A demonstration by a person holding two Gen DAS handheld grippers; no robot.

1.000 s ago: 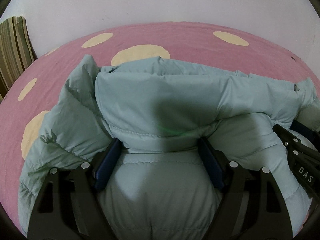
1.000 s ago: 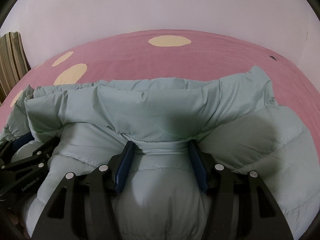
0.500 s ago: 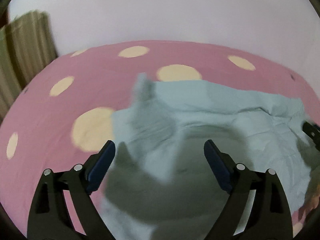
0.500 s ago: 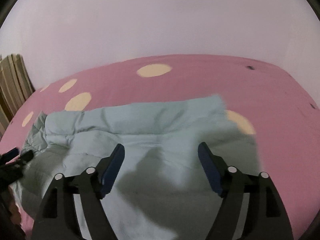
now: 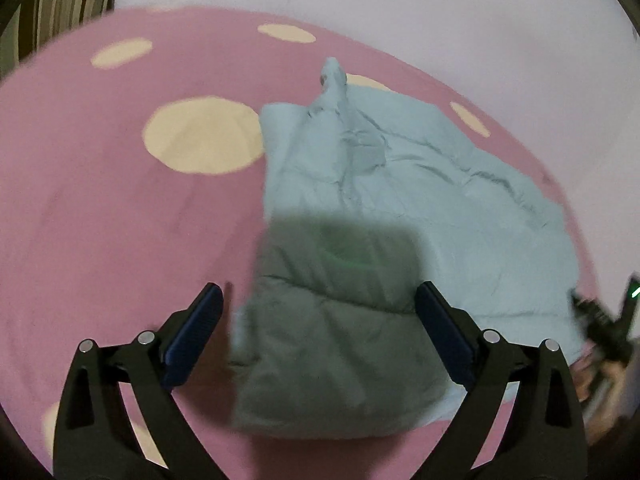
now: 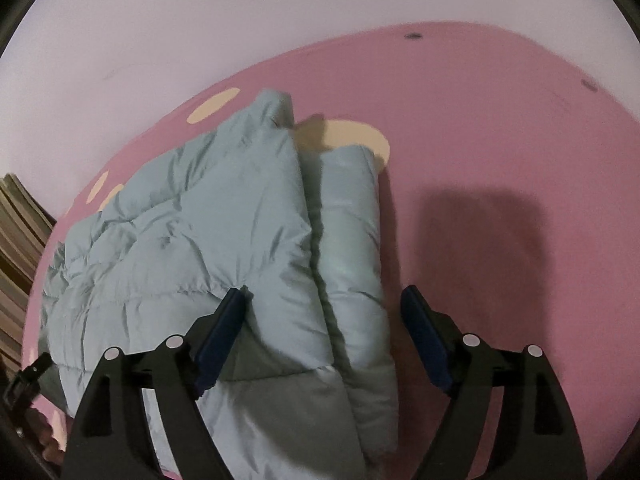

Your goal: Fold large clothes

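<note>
A pale green puffer jacket (image 5: 400, 208) lies folded on the pink bed cover; in the right wrist view the jacket (image 6: 208, 224) shows a folded edge along its right side. My left gripper (image 5: 318, 332) is open and empty, raised above the jacket's near left edge. My right gripper (image 6: 326, 340) is open and empty, above the jacket's near right edge. The right gripper (image 5: 604, 320) shows blurred at the far right of the left wrist view. The left gripper (image 6: 28, 376) shows at the lower left edge of the right wrist view.
The bed has a pink cover (image 5: 100, 208) with cream spots (image 5: 204, 136) and also appears in the right wrist view (image 6: 500, 152). A pale wall (image 6: 200, 20) runs behind it. A striped cloth (image 5: 60, 4) hangs at the far left; it also shows in the right wrist view (image 6: 20, 248).
Both grippers have let go of the jacket, opened and pulled back upward. The jacket has dropped flat onto the bed.
</note>
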